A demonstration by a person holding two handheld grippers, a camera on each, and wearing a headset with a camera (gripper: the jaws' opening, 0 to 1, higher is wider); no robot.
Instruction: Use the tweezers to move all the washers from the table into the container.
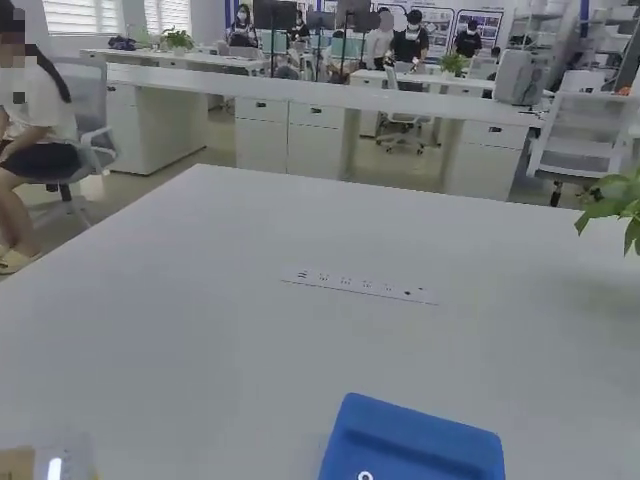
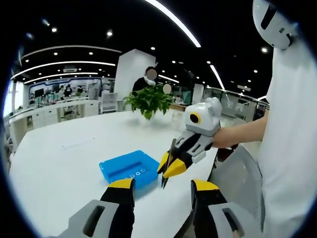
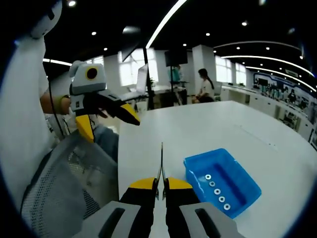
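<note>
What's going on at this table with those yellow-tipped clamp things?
A person at a white table is working with two hand-held grippers. The right gripper is shut on a pair of tweezers, held near the table edge beside a blue container. A row of washers already lies inside the container. The left gripper is open and holds nothing, raised off to the side.
</note>
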